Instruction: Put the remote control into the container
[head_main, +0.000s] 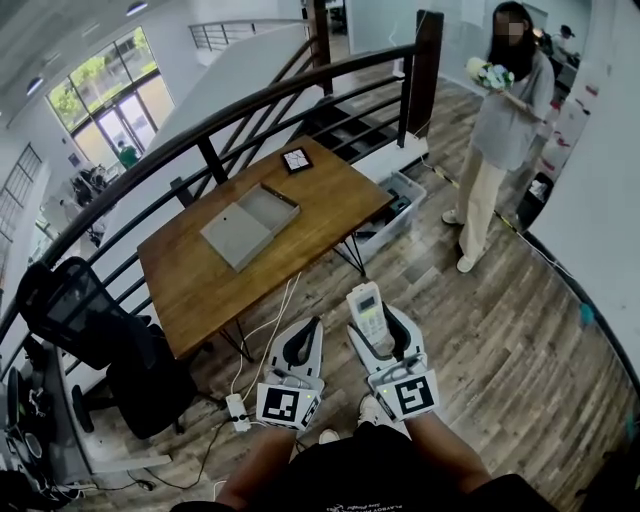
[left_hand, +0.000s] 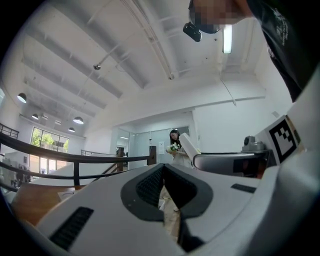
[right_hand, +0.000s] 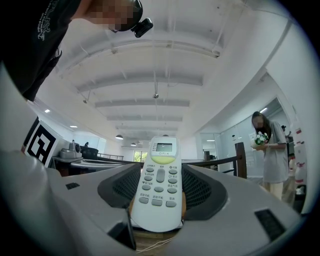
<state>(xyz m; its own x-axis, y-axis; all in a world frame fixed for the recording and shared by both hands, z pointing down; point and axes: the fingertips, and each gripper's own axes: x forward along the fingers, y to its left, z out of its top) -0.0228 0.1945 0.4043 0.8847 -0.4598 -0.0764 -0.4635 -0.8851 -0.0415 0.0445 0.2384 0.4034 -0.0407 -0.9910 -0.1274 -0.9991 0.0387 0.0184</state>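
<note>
The remote control (head_main: 366, 310) sat clamped in the right hand-held gripper (head_main: 378, 325); the left hand-held gripper (head_main: 306, 332) was closed, empty; the container (head_main: 250, 225) lay well apart on the surface (head_main: 200, 285).

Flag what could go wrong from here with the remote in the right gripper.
1. The remote control pokes its display end past the right gripper; a bump could tilt it loose.
2. Cables and a power strip lie on the floor before the table, a likely trip hazard.
3. The container looks shallow; the remote might slide over its rim.
</note>
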